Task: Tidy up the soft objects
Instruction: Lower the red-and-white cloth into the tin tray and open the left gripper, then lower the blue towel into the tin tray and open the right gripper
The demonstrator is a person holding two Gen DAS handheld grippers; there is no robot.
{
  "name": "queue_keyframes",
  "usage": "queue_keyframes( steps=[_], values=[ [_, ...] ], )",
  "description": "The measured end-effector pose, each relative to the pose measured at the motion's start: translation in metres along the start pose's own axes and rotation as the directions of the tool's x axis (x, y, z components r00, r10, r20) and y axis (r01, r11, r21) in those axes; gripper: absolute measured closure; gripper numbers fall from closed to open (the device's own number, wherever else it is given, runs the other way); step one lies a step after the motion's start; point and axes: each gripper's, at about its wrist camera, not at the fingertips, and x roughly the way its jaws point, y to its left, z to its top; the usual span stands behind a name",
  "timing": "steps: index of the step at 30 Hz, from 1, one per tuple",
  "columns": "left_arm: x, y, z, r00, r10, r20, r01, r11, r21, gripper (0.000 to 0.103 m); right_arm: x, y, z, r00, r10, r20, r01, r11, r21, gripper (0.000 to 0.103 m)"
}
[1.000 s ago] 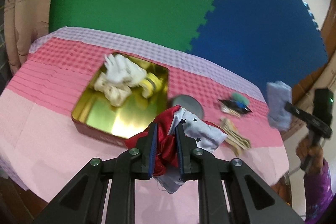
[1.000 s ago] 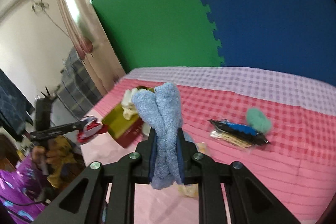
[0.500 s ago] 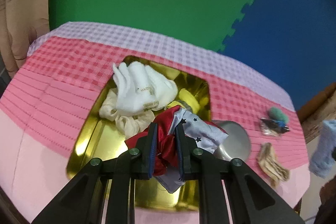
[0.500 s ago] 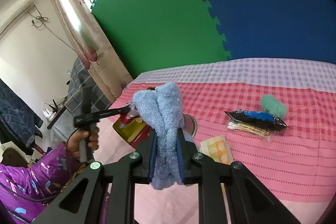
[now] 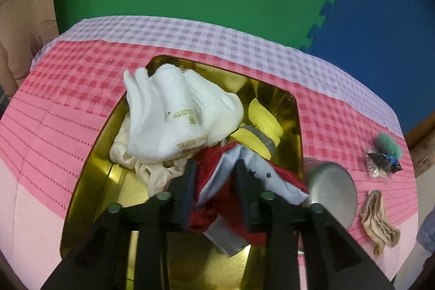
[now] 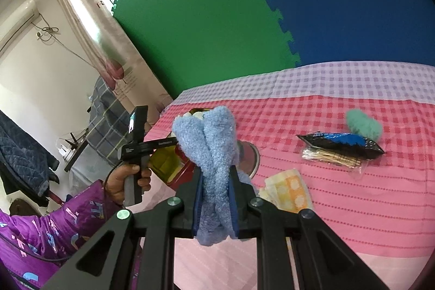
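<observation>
Soft red and pale blue cloth with small dark stars [image 5: 239,181] is the thing we hold in our left gripper [image 5: 216,181], and the two fingers pinch it from both sides. It hangs over the near part of the gold rectangular metal tin [image 5: 89,175], which stands on the pink and red checked tablecloth [image 5: 68,89]. Inside the tin we see white socks with gold letters [image 5: 176,110] lying on a cream crumpled cloth [image 5: 152,170], and just beside them a yellow and grey folded sock [image 5: 258,132]. A round silver metal lid [image 5: 330,189] lies just beside the right wall of the tin. Further right on the tablecloth lie a beige striped folded cloth [image 5: 380,222], a black and blue plastic packet [image 5: 384,162] and a green fluffy ball [image 5: 387,143].

In our right gripper [image 6: 216,192] the fingers press on a fluffy light blue sock [image 6: 214,154], which stands up between them, above the table edge. From this side we see the left gripper [image 6: 141,146] in our left hand [image 6: 127,178] at the tin. A yellow and orange checked cloth [image 6: 288,189] lies near the right gripper.
</observation>
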Motion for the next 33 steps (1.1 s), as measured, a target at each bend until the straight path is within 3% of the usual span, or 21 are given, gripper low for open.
queue_keyframes(
  steps=[2,7,11,17,20,25,33],
  values=[
    [-0.005,0.001,0.0,1.0,0.012,0.014,-0.012,1.0,-0.008,0.049,0.003,0.001,-0.001,1.0,0.003,-0.006,-0.003,1.0,-0.007,0.086],
    [-0.04,0.006,-0.004,0.994,-0.018,0.112,0.022,0.999,-0.039,0.04,0.007,0.006,-0.004,1.0,0.02,-0.013,-0.02,1.0,-0.011,0.086],
    [-0.081,0.011,-0.029,0.979,0.0,0.204,0.012,0.998,-0.061,0.033,0.012,0.014,-0.003,0.999,0.044,-0.016,-0.044,0.999,-0.022,0.086],
    [-0.126,0.022,-0.092,0.951,0.168,0.261,-0.152,0.985,-0.082,0.028,0.044,0.045,0.003,0.991,0.117,-0.072,-0.121,0.991,-0.062,0.086],
    [-0.141,0.033,-0.117,0.934,0.247,0.26,-0.219,0.967,-0.131,0.027,0.076,0.065,0.009,0.982,0.146,-0.122,-0.157,0.984,-0.083,0.086],
    [-0.161,0.052,-0.141,0.912,0.301,0.279,-0.238,0.942,-0.238,0.026,0.152,0.105,0.025,0.965,0.16,-0.207,-0.188,0.974,-0.123,0.086],
    [-0.171,0.049,-0.141,0.867,0.369,0.336,-0.326,0.928,-0.18,0.023,0.271,0.134,0.035,0.948,0.07,-0.311,-0.098,0.992,-0.075,0.086]
  ],
)
